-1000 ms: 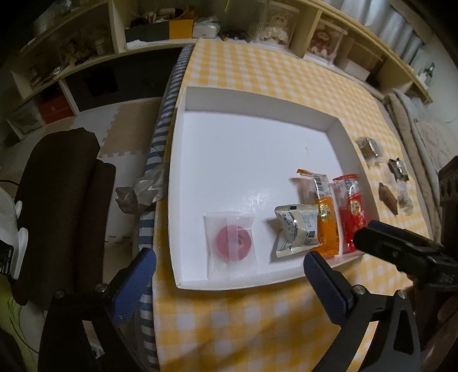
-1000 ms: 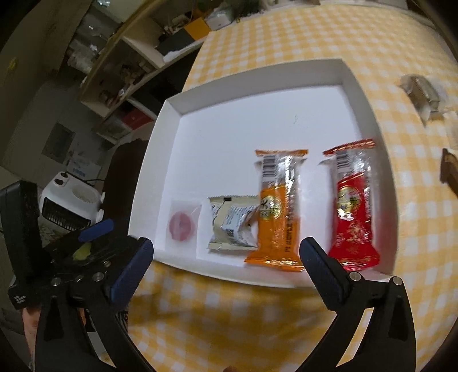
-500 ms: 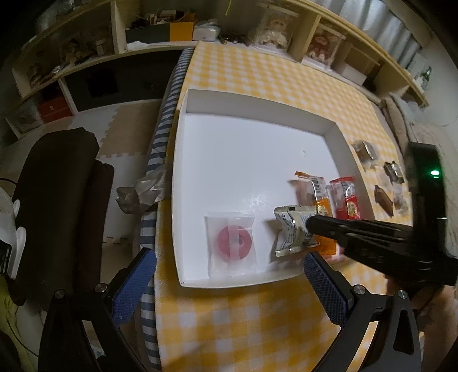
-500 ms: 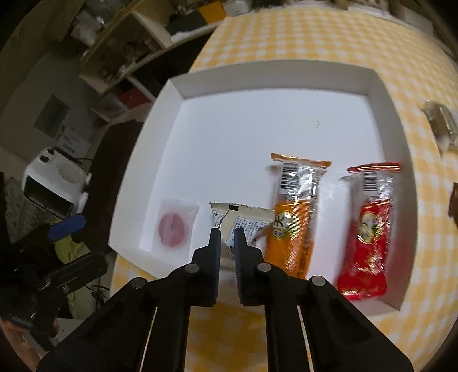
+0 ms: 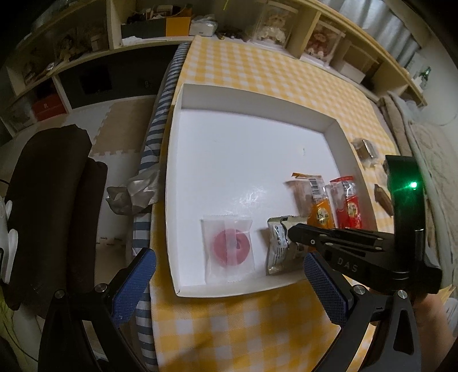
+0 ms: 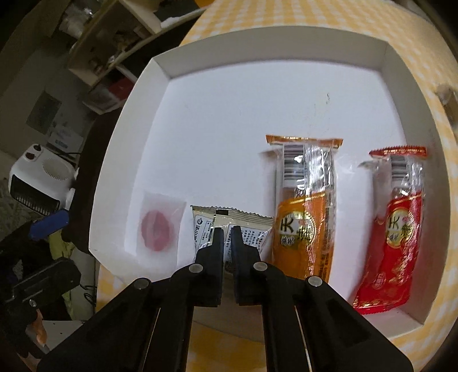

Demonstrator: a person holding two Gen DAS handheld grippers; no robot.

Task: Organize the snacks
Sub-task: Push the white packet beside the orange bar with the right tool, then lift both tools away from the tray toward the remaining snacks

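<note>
A lived-in home room: the bench point(image 5: 257, 71) wears a yellow checked cloth, open wooden shelves point(image 5: 86, 43) beyond the tool hold boxes and boxed dolls point(image 5: 272, 25), foam floor mats point(image 5: 114, 131) lie left, and a white space heater point(image 6: 40, 183) stands there.

Table covering: a yellow-and-white checked cloth point(image 5: 257, 323) over the whole top, with a blue-and-white striped cloth point(image 5: 160, 114) hanging along its left edge.
Shelving: pale wooden shelves point(image 5: 114, 25) run behind the table, full of boxes and small clutter (an orange box point(image 5: 178, 25) stands out); clear cases holding plush toys point(image 5: 273, 21) sit further right.
Floor: foam puzzle mats point(image 5: 120, 128) in beige and white.
Seating: a dark brown chair point(image 5: 51, 206) at the left of the table.
Appliance: a white heater point(image 6: 40, 180) on the floor.
Light: dim and warm, darker toward the shelves.
</note>
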